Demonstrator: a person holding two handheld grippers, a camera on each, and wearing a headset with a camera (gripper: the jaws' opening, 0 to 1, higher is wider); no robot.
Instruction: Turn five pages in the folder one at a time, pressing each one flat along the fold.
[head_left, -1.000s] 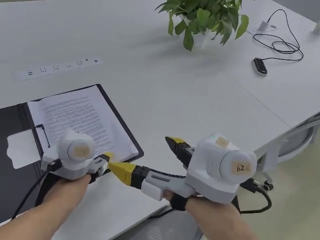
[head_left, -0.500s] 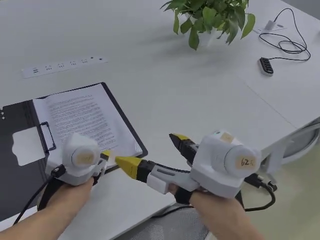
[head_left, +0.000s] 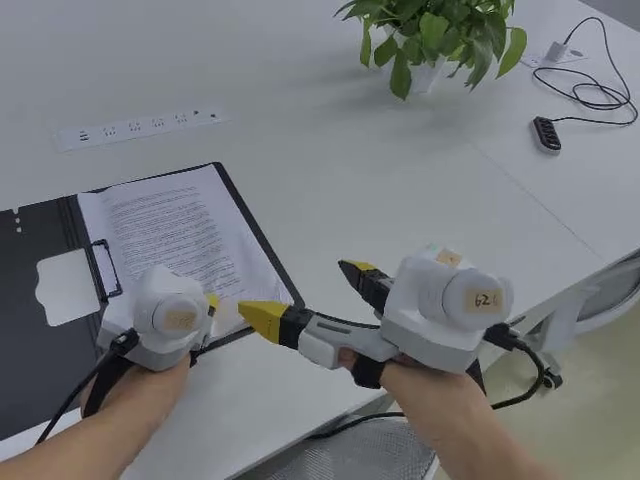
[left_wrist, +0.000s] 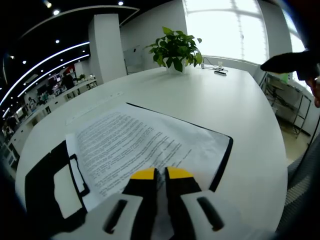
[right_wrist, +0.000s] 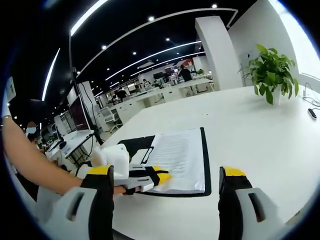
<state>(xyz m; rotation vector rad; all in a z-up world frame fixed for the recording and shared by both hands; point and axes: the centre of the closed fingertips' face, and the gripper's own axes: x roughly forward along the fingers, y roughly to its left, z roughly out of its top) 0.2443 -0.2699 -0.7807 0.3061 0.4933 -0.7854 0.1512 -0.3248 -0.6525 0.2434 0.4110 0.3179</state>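
A black folder (head_left: 30, 330) lies open on the white table, with a printed page (head_left: 170, 235) on its right half. My left gripper (head_left: 210, 303) is shut, its yellow tips resting at the page's near right corner. In the left gripper view the shut left gripper (left_wrist: 161, 173) sits over the page (left_wrist: 135, 145); I cannot tell whether paper is pinched. My right gripper (head_left: 308, 292) stands open just right of the folder's corner, nothing between its fingers. The right gripper view has that open right gripper (right_wrist: 167, 171) facing the left gripper (right_wrist: 161, 176), the page (right_wrist: 177, 155) and the folder (right_wrist: 206, 165).
A potted plant (head_left: 440, 30) stands at the far side. A socket strip (head_left: 140, 125) is set into the table behind the folder. A black power strip with cable (head_left: 547, 133) lies far right. The table's near edge runs under my hands.
The head camera has shifted, so the whole picture slid. My right gripper's tip has crept a little closer to the folder's corner. The left gripper stays at the page corner.
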